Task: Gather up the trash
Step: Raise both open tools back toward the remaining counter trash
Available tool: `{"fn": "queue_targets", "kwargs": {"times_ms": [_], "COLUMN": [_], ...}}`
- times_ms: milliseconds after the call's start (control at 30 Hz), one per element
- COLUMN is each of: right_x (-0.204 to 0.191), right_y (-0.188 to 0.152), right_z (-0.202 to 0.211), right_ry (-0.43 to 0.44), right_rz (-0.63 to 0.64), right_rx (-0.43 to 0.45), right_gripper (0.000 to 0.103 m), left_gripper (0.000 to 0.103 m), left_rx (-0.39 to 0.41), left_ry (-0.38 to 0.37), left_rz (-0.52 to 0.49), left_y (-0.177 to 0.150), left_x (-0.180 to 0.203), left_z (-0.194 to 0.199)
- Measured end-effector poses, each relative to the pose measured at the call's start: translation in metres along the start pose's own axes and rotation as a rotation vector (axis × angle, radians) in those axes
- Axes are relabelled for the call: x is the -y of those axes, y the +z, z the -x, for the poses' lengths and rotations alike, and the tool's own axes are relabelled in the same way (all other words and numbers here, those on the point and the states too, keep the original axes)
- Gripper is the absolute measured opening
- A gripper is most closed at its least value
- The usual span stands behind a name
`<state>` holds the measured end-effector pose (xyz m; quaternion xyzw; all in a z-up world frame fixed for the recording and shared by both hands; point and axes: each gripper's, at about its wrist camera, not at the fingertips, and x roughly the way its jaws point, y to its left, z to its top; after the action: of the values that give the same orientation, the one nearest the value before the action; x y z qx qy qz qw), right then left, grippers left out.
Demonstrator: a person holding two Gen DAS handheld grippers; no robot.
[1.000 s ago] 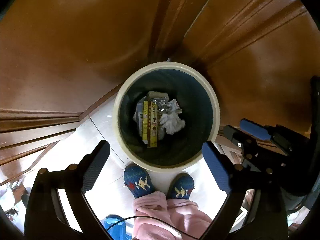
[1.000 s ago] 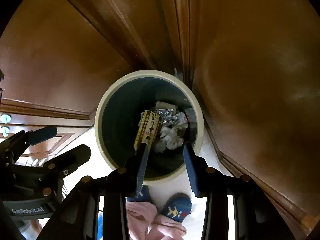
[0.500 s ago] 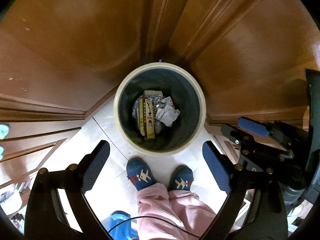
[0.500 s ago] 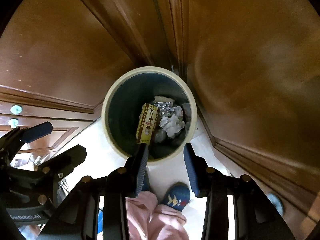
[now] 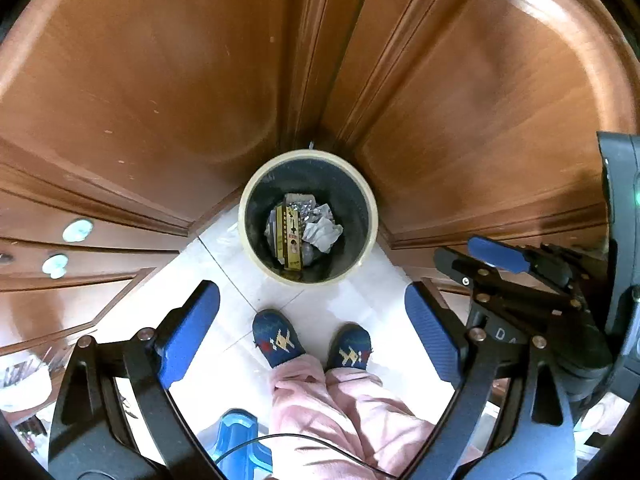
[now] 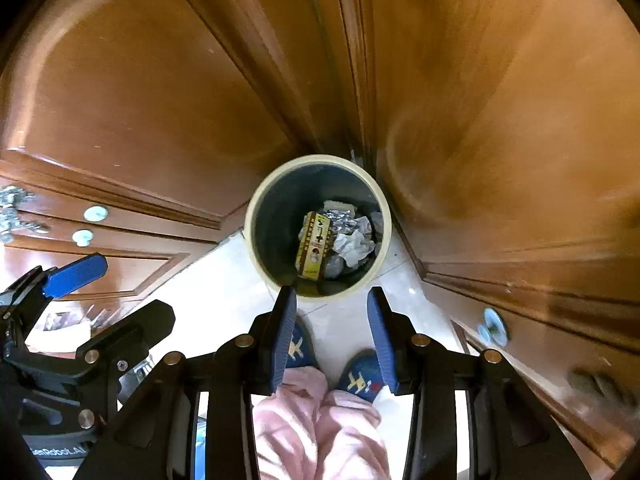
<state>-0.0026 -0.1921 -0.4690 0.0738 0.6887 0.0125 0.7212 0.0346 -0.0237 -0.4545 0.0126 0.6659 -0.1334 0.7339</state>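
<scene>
Both claws, the left claw [image 5: 312, 324] spread wide and the right claw [image 6: 332, 324] part open, are held empty above the bin [image 5: 372, 216], where the light, crushable trash [image 5: 306, 232] lies, best pinched by a crumpled paper edge.

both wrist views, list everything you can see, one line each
trash bin: one, cream rim, dark inside, floor corner
yellow box: one, in bin
crumpled paper: white, in bin beside box
foil wrapper: silver, in bin
wooden doors: brown, around bin
knobs: pale, on drawers
floor: white tile
slippers: two, blue
trousers: pink
left gripper: open, empty
right gripper: open, empty
</scene>
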Motion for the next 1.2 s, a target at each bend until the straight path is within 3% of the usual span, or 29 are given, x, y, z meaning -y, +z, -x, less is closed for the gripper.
{"fn": "queue_targets", "kwargs": {"times_ms": [633,1200], "right_x": [-0.046,-0.066], "right_y": [-0.032,-0.016], "right_z": [0.209,0.344], "right_ry": [0.027,0.037], "right_rz": [0.092,0.188], "right_rx": [0.100,0.324], "right_gripper": [0.037,0.037], "left_gripper": [0.092,0.092], "left_rx": [0.165,0.360], "left_ry": [0.012,0.089], "left_rz": [-0.026,-0.067], "left_y": [-0.030,-0.019], "left_x": [0.032,0.051], "left_z": [0.206,0.323]}}
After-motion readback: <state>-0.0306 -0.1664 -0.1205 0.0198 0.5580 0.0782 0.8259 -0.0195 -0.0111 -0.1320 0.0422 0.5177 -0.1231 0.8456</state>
